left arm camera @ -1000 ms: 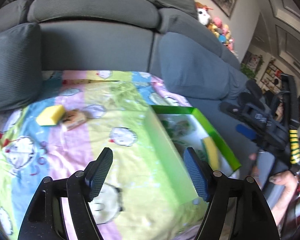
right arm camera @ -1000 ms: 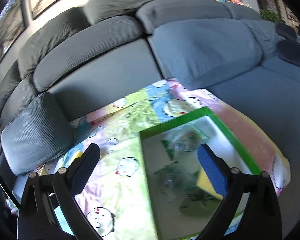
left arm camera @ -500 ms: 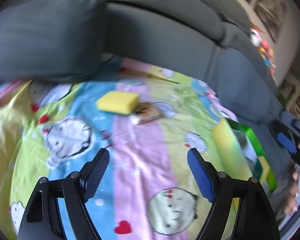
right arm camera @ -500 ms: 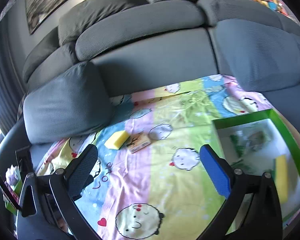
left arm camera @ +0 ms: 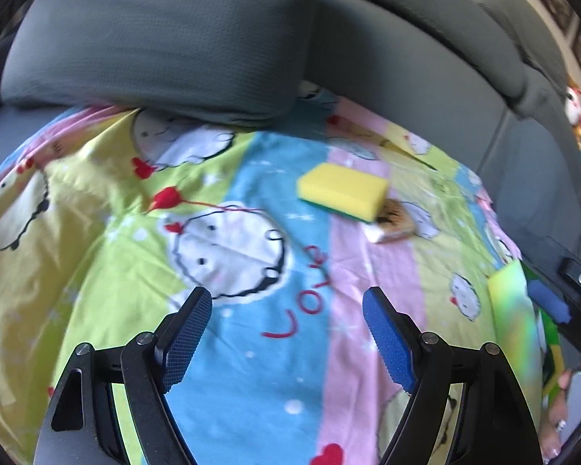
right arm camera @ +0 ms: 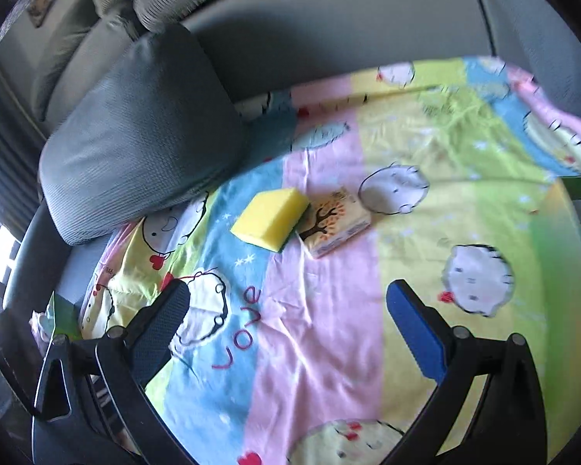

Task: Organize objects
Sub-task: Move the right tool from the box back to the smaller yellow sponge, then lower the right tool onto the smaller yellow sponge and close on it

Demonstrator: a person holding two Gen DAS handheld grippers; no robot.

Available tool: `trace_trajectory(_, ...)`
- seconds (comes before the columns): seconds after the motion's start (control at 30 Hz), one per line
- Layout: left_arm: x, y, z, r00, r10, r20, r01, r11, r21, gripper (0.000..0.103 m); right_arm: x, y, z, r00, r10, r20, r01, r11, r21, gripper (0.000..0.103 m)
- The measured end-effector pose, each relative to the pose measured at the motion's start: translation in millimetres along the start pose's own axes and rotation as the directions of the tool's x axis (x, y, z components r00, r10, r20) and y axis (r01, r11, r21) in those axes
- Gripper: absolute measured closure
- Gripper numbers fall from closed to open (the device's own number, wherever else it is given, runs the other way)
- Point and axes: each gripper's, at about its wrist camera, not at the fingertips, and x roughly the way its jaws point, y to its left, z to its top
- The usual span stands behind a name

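My left gripper hangs with its jaws spread wide and nothing between them, and my right gripper is just as wide and bare. Both hover over the striped cartoon blanket, near its red "Love" lettering. Beyond that lettering lies the yellow sponge, a soft rectangular block with a thin green scouring layer along its underside. It lies flat, and in the right wrist view its long axis runs diagonally, from the near left up toward the far right. Touching its right end is the small box, flat and rectangular, printed with a dark tree with orange leaves. The grey cushion sits beyond the sponge, to its left.
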Motion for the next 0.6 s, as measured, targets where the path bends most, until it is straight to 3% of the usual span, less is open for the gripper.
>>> trace_trajectory(0.13, 0.9, 20.6, 6.2, 1.000, 0.009, -0.012, -0.009, 0.997, -0.070, 0.022, 31.4, 8.5, 18.3, 0.999, -0.013, -0.051, 0.015, 0.999, 0.032, 0.002)
trace_trajectory(0.3, 8.8, 40.5, 12.7, 0.999, 0.009, -0.044, -0.016, 0.985, -0.169, 0.022, 64.4, 28.0, 36.8, 0.997, -0.035, -0.073, 0.034, 0.999, -0.013, 0.006)
trace_trajectory(0.6, 11.4, 54.2, 19.0, 0.998, -0.015, -0.058, 0.001, 0.970, -0.245, 0.022, 116.2, 34.7, 50.2, 0.991, -0.095, -0.098, 0.095, 0.995, -0.013, 0.030)
